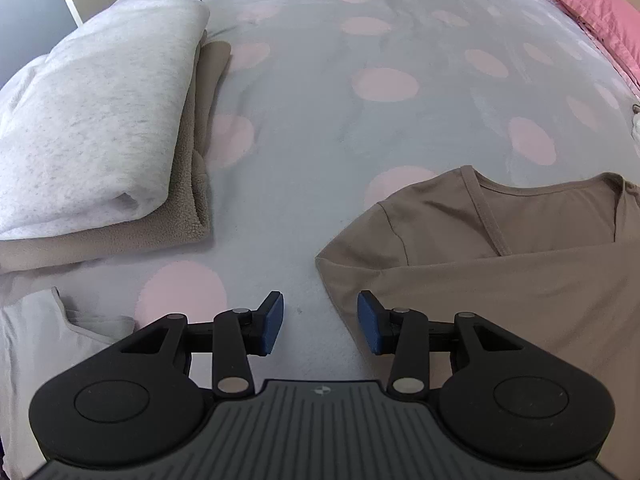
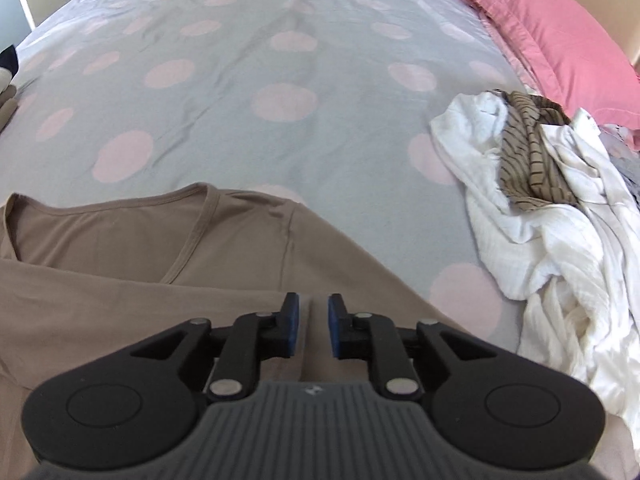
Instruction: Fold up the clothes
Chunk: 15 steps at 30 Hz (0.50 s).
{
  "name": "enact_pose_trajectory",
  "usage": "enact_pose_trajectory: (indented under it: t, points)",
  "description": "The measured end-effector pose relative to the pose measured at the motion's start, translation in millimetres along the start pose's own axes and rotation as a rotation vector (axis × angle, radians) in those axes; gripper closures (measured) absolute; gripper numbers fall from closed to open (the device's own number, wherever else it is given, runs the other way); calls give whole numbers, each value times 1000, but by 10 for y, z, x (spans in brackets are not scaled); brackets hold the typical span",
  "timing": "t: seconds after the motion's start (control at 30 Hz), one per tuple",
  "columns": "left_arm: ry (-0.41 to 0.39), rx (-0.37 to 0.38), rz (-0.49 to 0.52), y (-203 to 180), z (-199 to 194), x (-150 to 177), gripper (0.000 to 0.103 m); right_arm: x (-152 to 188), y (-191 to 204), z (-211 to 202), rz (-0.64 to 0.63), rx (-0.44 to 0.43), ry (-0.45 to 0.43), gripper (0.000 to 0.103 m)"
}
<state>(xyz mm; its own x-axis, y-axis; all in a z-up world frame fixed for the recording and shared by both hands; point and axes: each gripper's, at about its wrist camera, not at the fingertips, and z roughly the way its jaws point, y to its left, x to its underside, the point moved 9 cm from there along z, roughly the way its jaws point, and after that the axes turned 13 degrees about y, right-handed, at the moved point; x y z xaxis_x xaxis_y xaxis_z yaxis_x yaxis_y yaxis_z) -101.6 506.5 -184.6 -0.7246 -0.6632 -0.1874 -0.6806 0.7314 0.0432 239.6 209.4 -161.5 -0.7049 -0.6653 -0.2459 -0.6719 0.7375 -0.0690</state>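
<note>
On the spotted bedspread [image 2: 224, 80], a brown top [image 2: 132, 248] is being laid out with its neckline toward twelve o'clock, and one fold of it appears already drawn across the body. In the left wrist view the same top [image 1: 500, 280] is being seen at four o'clock, with its sleeve edge just beside the left gripper [image 1: 320, 322]. The tongs of that gripper are being held well apart over bare bedspread [image 1: 320, 128], with nothing between them. The right gripper [image 2: 311, 326] is being held low over the top; its tongs are drawn close together, and a pale strip shows in the narrow gap, but whether cloth is being pinched there cannot be told.

At ten o'clock in the left view a folded grey sweater [image 1: 96, 120] is being kept on a folded brown fleece [image 1: 188, 216], and another pale garment [image 1: 36, 344] is lying at eight o'clock. At three o'clock in the right view a heap of white and striped clothes [image 2: 532, 184] is waiting beside a pink pillow [image 2: 560, 40].

The likely risk is that only one layer is being caught by the right gripper, so the fold would be dragged askew. The thin fabric could also be bunched if the left tongs are closed on bedspread along with the sleeve.
</note>
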Motion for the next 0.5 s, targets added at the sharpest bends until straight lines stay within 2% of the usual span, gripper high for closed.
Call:
enact_pose_trajectory:
  t: [0.13, 0.37, 0.5]
  points:
    - [-9, 22, 43, -91, -108, 181, 64, 89, -126, -2, 66, -20, 33, 85]
    - [-5, -3, 190, -362, -214, 603, 64, 390, -179, 25, 158, -185, 103, 85]
    - [0, 0, 324, -607, -194, 798, 64, 518, -183, 38, 203, -265, 125, 84]
